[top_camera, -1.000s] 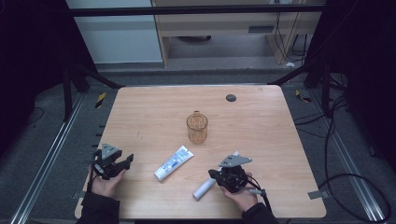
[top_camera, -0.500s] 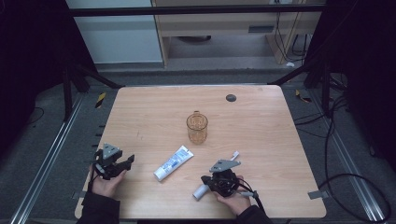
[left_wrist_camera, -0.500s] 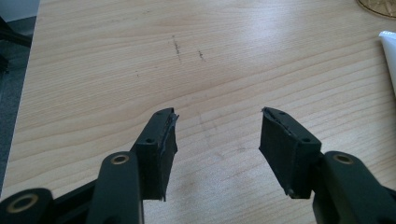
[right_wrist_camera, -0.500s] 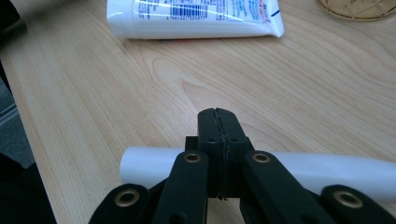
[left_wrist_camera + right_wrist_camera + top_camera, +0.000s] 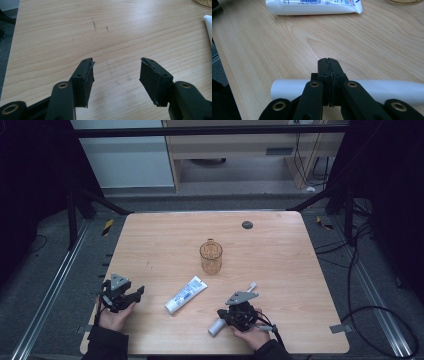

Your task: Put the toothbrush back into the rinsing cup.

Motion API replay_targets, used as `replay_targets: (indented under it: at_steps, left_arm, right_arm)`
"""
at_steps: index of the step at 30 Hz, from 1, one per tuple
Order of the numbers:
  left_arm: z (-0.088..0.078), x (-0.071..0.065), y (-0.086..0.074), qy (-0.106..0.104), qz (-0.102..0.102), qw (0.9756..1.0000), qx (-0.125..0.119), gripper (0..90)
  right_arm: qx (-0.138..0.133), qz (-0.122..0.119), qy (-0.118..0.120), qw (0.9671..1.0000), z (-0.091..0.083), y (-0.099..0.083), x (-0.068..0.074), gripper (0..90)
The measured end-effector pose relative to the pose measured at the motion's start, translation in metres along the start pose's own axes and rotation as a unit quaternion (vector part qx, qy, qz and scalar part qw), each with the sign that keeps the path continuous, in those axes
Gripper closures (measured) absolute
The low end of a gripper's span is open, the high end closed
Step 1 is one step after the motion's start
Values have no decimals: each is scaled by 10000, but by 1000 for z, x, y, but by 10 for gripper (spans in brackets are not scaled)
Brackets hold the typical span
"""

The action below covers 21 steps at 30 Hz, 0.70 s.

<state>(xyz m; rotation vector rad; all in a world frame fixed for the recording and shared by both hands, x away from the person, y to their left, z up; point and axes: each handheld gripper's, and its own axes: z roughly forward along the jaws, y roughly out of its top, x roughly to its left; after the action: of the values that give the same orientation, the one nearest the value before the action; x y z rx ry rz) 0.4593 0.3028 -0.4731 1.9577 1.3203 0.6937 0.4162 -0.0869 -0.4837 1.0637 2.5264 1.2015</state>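
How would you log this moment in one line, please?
left hand-held gripper: jaws just opening, empty | right hand-held gripper: shut, over toothbrush | toothpaste, cup: on table

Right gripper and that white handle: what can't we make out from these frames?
- White toothbrush: in the high view the right gripper and hand cover its middle; the bristle end is too small to read.
- Right gripper view: the shut jaws cross the white handle; contact can't be told.
- Toothpaste tube: cut off by the top edge, print unreadable.
- Glass cup: contents too small to tell.
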Motion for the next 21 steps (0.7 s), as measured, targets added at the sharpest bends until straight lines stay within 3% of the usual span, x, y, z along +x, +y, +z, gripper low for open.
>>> replay_targets:
  at_steps: [21]
  left_arm:
    - [0, 0, 0, -13, 11, 10000, -3, 434]
  right_arm:
    - [71, 34, 20, 10000, -6, -6, -3, 887]
